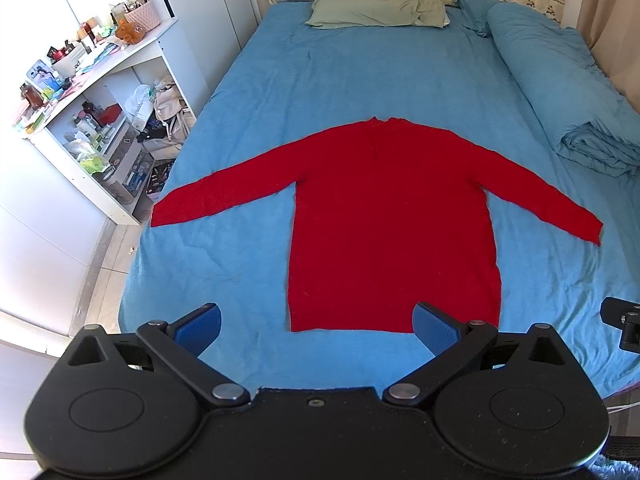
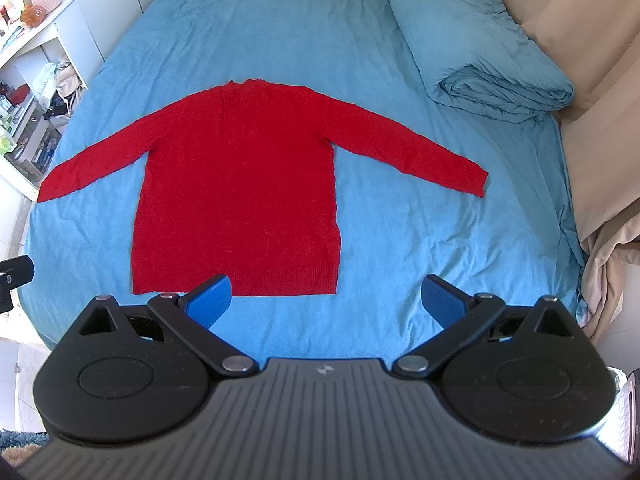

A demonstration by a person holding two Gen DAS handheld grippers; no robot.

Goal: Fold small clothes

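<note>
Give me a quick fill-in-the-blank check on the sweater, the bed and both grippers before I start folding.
1. The red sweater lies flat with both sleeves spread ____.
2. It lies on a bed sheet coloured ____.
3. The left gripper and right gripper both have their jaws ____.
4. The rolled blue duvet lies on the sweater's ____ side in both views.

Missing words: out; blue; open; right

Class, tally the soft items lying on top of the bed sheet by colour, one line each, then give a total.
Red: 1, the sweater
Green: 1, the pillow
Blue: 1, the rolled duvet
Total: 3
</note>
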